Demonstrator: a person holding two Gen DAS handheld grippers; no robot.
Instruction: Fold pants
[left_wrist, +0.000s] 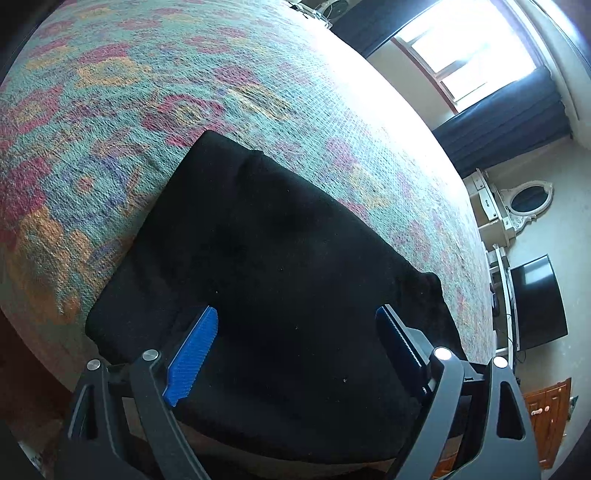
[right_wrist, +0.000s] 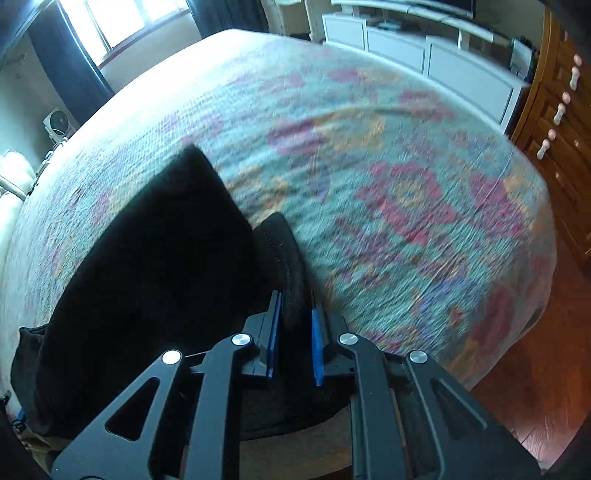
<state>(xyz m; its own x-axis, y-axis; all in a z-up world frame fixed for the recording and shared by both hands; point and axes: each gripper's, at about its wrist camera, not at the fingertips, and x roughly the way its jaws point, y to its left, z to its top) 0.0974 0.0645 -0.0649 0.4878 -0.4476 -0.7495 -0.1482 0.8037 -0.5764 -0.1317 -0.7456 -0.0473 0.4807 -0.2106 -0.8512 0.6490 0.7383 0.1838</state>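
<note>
Black pants (left_wrist: 266, 251) lie folded into a compact block on a bed with a floral spread (left_wrist: 147, 92). My left gripper (left_wrist: 299, 317) hovers over the near part of the block, its blue pads (left_wrist: 195, 350) spread wide with only flat cloth beneath them. In the right wrist view the same pants (right_wrist: 147, 258) lie at left, and a raised fold of black cloth (right_wrist: 284, 251) runs between the blue pads. My right gripper (right_wrist: 293, 306) is shut on that fold at the pants' right edge.
The patterned bedspread (right_wrist: 406, 184) stretches far to the right of the pants. Beyond the bed stand a white cabinet (right_wrist: 424, 59), a wooden dresser (right_wrist: 561, 129), a dark TV screen (left_wrist: 539, 302), and a bright window with dark curtains (left_wrist: 472, 55). Wooden floor (right_wrist: 517, 387) lies below the bed's edge.
</note>
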